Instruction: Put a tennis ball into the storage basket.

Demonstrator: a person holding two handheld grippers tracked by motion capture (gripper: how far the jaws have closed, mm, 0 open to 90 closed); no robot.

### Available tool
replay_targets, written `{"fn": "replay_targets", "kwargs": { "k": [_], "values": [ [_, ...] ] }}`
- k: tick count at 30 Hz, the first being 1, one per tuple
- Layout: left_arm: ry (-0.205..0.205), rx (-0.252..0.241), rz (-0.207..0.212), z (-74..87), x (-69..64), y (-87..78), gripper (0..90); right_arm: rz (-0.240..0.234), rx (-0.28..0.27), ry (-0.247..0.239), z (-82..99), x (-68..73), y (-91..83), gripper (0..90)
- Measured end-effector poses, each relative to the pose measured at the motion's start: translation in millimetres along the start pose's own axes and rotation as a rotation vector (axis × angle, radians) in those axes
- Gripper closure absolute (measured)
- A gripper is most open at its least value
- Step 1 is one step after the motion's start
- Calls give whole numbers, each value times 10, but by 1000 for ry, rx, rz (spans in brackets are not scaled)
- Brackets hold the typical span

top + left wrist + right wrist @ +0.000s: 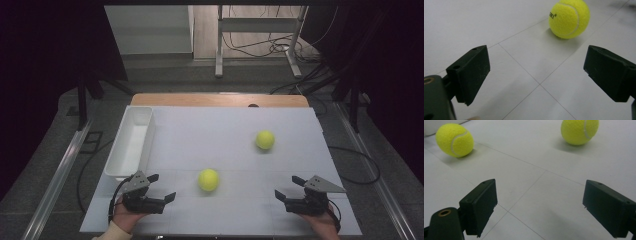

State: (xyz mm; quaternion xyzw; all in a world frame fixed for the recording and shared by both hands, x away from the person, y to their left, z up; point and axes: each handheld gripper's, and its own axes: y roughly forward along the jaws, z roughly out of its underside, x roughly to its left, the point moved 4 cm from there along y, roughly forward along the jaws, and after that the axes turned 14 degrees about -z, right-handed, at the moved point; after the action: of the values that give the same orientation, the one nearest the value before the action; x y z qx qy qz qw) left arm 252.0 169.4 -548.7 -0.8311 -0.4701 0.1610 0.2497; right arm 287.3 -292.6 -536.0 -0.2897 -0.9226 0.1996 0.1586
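High view: two tennis balls (208, 179) (265, 140), one white bin (131, 141).

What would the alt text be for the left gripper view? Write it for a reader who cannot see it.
The left gripper holds its two black jaws wide open and empty above the white table. A yellow tennis ball rests on the table ahead, up and right of the gap, untouched.

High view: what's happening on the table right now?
A person holds a gripper in each hand at the near edge of the white table. The left gripper and the right gripper are both open and empty. Two tennis balls lie loose: the near ball between the grippers, the far ball beyond. The white bin at left looks empty.
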Motion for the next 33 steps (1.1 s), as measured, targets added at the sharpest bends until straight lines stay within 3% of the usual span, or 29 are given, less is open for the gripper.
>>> {"fn": "replay_targets", "kwargs": {
  "k": [22,33],
  "values": [
    [-4,-2,17,-10,9,30,78,-38,23,-27,2,81,56,136],
    [-14,7,6,-23,-1,43,78,-39,24,-21,5,74,62,137]
  ]
}}
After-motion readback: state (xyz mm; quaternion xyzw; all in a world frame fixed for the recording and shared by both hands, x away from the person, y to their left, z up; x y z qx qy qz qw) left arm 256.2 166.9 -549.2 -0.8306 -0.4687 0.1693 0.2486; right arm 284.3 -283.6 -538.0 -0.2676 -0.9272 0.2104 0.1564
